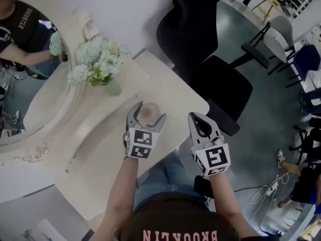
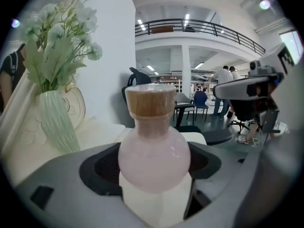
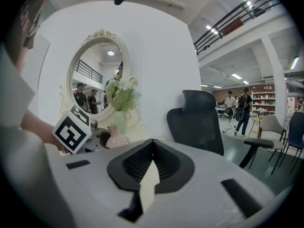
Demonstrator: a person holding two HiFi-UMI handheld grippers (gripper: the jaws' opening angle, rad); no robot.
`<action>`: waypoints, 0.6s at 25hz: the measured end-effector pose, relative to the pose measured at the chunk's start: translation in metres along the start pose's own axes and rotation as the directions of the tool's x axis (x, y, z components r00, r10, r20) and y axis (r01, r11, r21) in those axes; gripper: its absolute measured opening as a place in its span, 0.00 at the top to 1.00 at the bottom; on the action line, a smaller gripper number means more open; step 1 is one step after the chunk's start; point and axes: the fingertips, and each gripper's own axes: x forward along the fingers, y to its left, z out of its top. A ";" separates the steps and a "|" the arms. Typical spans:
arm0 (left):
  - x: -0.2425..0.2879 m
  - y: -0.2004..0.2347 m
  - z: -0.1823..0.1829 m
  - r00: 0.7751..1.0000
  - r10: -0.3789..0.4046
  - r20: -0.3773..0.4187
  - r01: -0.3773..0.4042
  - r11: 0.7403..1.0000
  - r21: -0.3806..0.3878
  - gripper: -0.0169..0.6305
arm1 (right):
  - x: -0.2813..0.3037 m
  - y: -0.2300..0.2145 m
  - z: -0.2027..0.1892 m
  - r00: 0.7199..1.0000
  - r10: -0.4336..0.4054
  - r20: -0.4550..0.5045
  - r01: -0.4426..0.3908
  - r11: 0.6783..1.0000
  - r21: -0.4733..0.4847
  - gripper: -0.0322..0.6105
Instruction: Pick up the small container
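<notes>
- Closest in, two bare forearms reach forward, each holding a gripper with a marker cube at its rear.
- The right gripper hangs at the front edge of the cream table. Its jaws are pressed together with nothing between them, the black pads meeting in a closed point.
- And here's the action: the left gripper is out over the tabletop, just beside the right one, with its jaws parted around the small container.
- That container is a round, pale pink bottle with a cork stopper, standing upright between the jaws. The left gripper view shows the bulb filling the gap, with the pads lying against it on either side.
- White tabletop shows directly under the bulb. Whether the bottle rests on it or is just clear of it cannot be told.
- A little further back on the table stands a ribbed, pale green vase of white and green flowers, well apart from the bottle.
- Behind the vase, an ornate cream-framed oval mirror leans against the white wall.
- To the right of the table stands a black office chair.
- Far beyond lies an open hall, with more chairs and a few people standing.
</notes>
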 end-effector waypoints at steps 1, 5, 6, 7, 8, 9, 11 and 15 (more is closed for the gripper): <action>-0.003 0.001 0.003 1.000 0.001 0.011 -0.001 1.000 -0.005 0.40 | 0.000 0.001 0.005 1.000 0.000 0.007 0.000 1.000 -0.006 0.95; -0.021 0.005 0.014 0.998 0.015 0.061 -0.012 0.999 -0.045 0.40 | -0.002 0.009 0.018 0.999 -0.005 0.035 0.006 1.000 -0.020 0.95; -0.028 0.007 0.017 0.997 0.020 0.073 -0.017 0.999 -0.046 0.40 | -0.003 0.014 0.020 0.999 -0.007 0.042 0.008 1.000 -0.021 0.95; -0.036 0.009 0.020 0.996 0.027 0.087 -0.023 0.999 -0.046 0.40 | -0.004 0.019 0.024 0.999 -0.006 0.048 0.008 1.000 -0.025 0.95; -0.045 0.012 0.024 0.994 0.033 0.103 -0.028 0.999 -0.047 0.40 | -0.005 0.025 0.028 0.999 -0.005 0.054 0.007 1.000 -0.030 0.95; -0.055 0.015 0.028 0.992 0.037 0.119 -0.031 0.998 -0.048 0.40 | -0.007 0.031 0.032 0.998 -0.004 0.060 0.006 0.999 -0.034 0.95; -0.074 0.020 0.036 0.987 0.043 0.153 -0.037 0.998 -0.047 0.40 | -0.011 0.043 0.040 0.997 -0.002 0.077 0.005 0.999 -0.039 0.95; -0.112 0.033 0.055 0.970 0.078 0.231 -0.071 0.997 -0.037 0.40 | -0.015 0.066 0.056 0.993 0.014 0.120 -0.007 0.998 -0.060 0.95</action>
